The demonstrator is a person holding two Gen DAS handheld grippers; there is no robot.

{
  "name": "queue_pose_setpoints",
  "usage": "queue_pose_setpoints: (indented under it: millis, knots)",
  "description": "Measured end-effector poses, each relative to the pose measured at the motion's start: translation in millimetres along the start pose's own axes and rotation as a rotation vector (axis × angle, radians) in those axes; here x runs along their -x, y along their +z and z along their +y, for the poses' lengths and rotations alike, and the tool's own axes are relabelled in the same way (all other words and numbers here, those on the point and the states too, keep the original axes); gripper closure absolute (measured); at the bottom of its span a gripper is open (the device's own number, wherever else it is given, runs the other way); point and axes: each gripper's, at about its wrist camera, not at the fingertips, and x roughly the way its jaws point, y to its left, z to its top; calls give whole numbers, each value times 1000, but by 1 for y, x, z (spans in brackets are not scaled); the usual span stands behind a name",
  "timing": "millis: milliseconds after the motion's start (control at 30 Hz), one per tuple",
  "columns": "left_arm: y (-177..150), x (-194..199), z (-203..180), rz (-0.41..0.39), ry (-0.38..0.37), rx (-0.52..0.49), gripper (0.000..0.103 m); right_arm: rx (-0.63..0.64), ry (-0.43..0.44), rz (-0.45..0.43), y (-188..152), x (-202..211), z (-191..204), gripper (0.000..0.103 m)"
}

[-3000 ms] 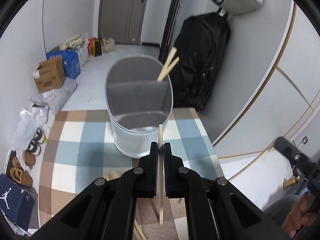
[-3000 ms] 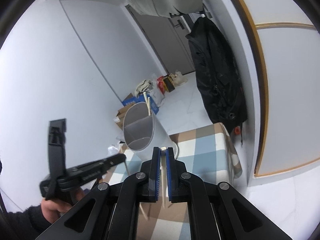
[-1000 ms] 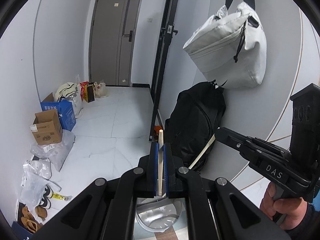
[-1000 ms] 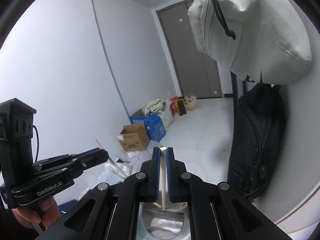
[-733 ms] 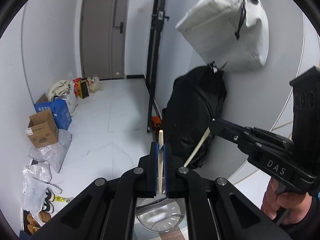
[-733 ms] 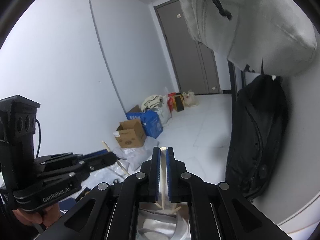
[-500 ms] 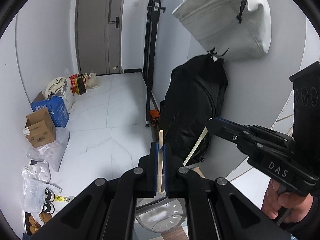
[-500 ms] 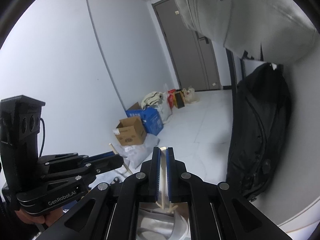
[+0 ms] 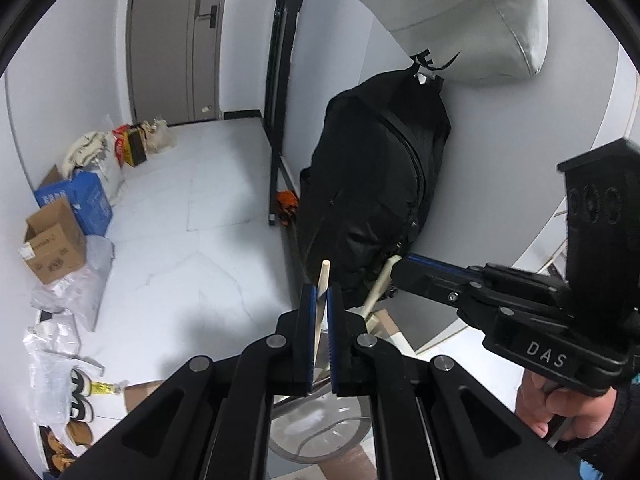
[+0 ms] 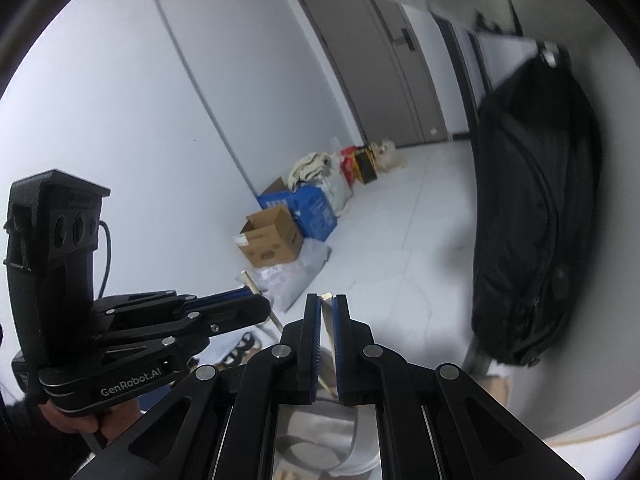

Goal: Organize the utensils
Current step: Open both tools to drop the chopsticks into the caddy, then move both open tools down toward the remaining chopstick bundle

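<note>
My left tongs (image 9: pixel 319 334) are black, with blue pads (image 9: pixel 307 336) on the inner sides, and the chopstick (image 9: pixel 320 304) between them is pale wood. My right tongs (image 10: pixel 327 344) have the same colours – black body, blue pads (image 10: pixel 339 344) – and white letters on the side. The utensil holder (image 9: pixel 320 428) below is white with a grey inside. The backpack (image 9: pixel 376 184) is black, the hanging bag (image 9: pixel 452 12) light grey. The door (image 9: pixel 176 36) is grey-brown and the floor (image 9: pixel 200 232) is white. One box (image 9: pixel 54 240) is brown cardboard, another box (image 9: pixel 86 200) is blue.
</note>
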Motion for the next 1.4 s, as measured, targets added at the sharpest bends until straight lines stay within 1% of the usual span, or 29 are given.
queue_pose_setpoints:
  millis: [133, 233, 367, 433, 467, 500, 567, 633, 700, 767, 833, 900, 933, 1000, 1067, 1100, 1133, 1167, 1267, 1400]
  knots:
    - [0, -3, 4, 6, -30, 28, 101, -56, 18, 15, -5, 0, -12, 95]
    - [0, -7, 4, 35, -40, 34, 101, -81, 22, 18, -7, 4, -19, 95]
    - [-3, -5, 5, 46, -28, 43, 100, -87, 7, 14, -11, 14, -22, 93]
    - [-5, -3, 5, 49, -12, 46, 97, -94, 1, 11, -13, 20, -23, 91]
    - [-6, -3, 5, 49, -8, 46, 94, -96, -4, 9, -15, 23, -25, 88]
    - [-7, -1, 5, 49, -2, 48, 93, -101, -10, 9, -16, 25, -26, 86]
    - [-9, 3, 3, 44, 12, 44, 91, -109, -14, 9, -17, 28, -27, 84]
    - [-10, 7, 0, 37, 26, 38, 91, -114, -28, 9, -19, 33, -26, 81]
    - [-10, 12, -4, 36, 26, 36, 91, -116, -33, 6, -19, 37, -26, 75]
    - [-10, 18, -7, 39, 18, 43, 91, -114, -37, -6, -19, 43, -23, 73]
    - [-10, 24, -12, 29, 16, 50, 91, -111, -41, -23, -18, 52, -20, 70]
    - [-12, 32, -17, 10, 25, 57, 91, -114, -43, -41, -17, 60, -17, 54]
    - [-13, 37, -21, -4, 32, 57, 90, -115, -36, -53, -17, 65, -15, 52]
    - [-15, 47, -27, -31, 42, 59, 78, -105, -33, -74, -18, 75, -9, 51]
    - [-18, 58, -33, -67, 51, 70, 46, -87, -34, -85, -18, 84, -2, 51]
    - [-19, 64, -35, -83, 55, 75, 40, -77, -36, -91, -19, 89, 2, 51]
    - [-19, 68, -37, -92, 63, 77, 31, -72, -37, -96, -20, 92, 4, 50]
    - [-20, 71, -38, -99, 73, 78, 29, -65, -37, -102, -22, 97, 8, 48]
    - [-26, 83, -43, -129, 93, 86, 29, -68, -35, -111, -27, 106, 10, 43]
    - [-37, 97, -47, -145, 138, 86, 29, -83, -38, -107, -36, 119, 13, 42]
